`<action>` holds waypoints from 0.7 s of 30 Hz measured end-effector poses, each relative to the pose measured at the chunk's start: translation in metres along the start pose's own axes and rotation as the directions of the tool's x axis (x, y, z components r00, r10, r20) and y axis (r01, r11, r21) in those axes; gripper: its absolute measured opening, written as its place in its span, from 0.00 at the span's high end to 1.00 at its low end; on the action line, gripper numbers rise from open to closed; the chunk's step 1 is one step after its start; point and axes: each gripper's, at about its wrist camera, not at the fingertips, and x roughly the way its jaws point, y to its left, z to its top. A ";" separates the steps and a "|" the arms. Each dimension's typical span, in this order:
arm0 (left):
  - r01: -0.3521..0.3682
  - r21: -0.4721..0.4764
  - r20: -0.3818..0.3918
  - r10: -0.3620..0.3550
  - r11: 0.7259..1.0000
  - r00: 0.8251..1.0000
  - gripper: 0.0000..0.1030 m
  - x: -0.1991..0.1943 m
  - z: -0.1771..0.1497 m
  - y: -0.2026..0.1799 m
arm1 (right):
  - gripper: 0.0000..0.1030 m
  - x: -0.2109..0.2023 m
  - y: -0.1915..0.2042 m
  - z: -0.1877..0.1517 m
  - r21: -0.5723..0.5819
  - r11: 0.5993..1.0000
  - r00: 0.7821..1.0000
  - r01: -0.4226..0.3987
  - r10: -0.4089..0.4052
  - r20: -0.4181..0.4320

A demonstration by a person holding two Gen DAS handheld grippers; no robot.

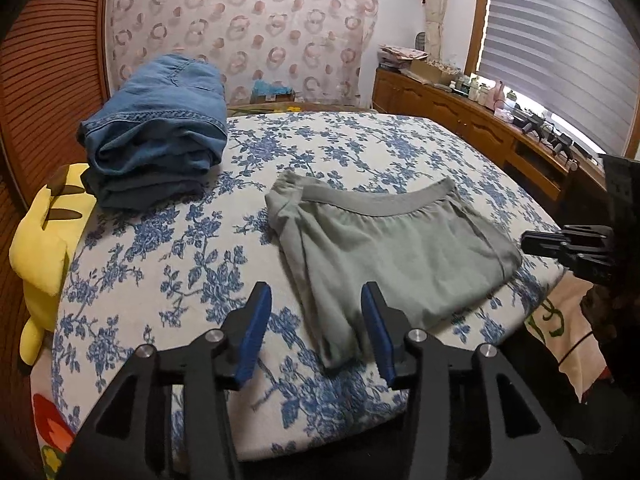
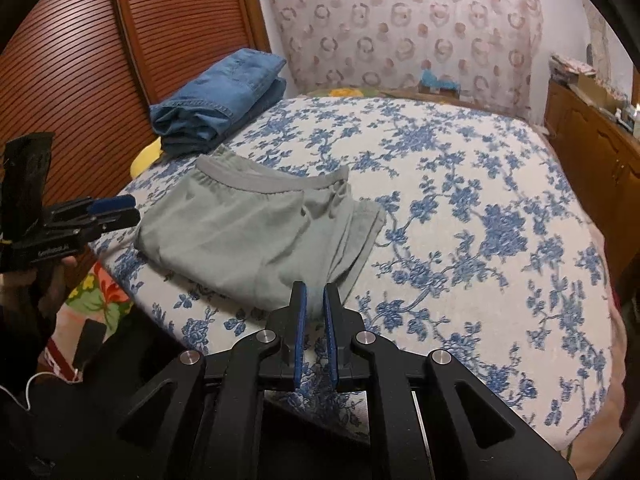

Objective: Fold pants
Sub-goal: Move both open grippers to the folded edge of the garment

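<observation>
Right wrist: left tool (image 2: 116,210) lettering blurred; grey pants (image 2: 248,236) folded.

It is a home bedroom: a bed (image 1: 180,248) under a blue floral cover carries folded jeans (image 1: 156,136) and a yellow plush toy (image 1: 44,248), with a louvred wooden door (image 2: 80,64) beside it, a patterned curtain (image 1: 240,28) behind, and a cluttered wooden sideboard (image 1: 460,116) below a blind-covered window (image 1: 560,40).
</observation>
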 end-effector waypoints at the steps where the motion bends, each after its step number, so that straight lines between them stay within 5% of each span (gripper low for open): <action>1: -0.004 -0.002 -0.003 0.004 1.000 1.000 0.56 0.002 0.001 0.000 | 0.94 -0.001 0.000 0.001 -0.001 1.000 1.000 0.006 -0.006 0.004; 7: -0.011 0.004 -0.024 0.011 1.000 1.000 0.56 0.021 0.013 -0.001 | 0.93 -0.004 -0.001 0.013 -0.012 1.000 0.999 0.028 -0.028 0.039; 14: -0.012 0.004 -0.034 0.012 1.000 0.999 0.56 0.036 0.027 -0.005 | 0.71 0.014 -0.004 0.025 -0.002 0.999 0.998 0.050 -0.050 0.032; 21: -0.011 -0.005 -0.049 0.011 1.000 0.999 0.56 0.051 0.039 0.000 | 0.60 0.038 -0.013 0.034 0.027 0.998 0.998 0.065 -0.065 -0.001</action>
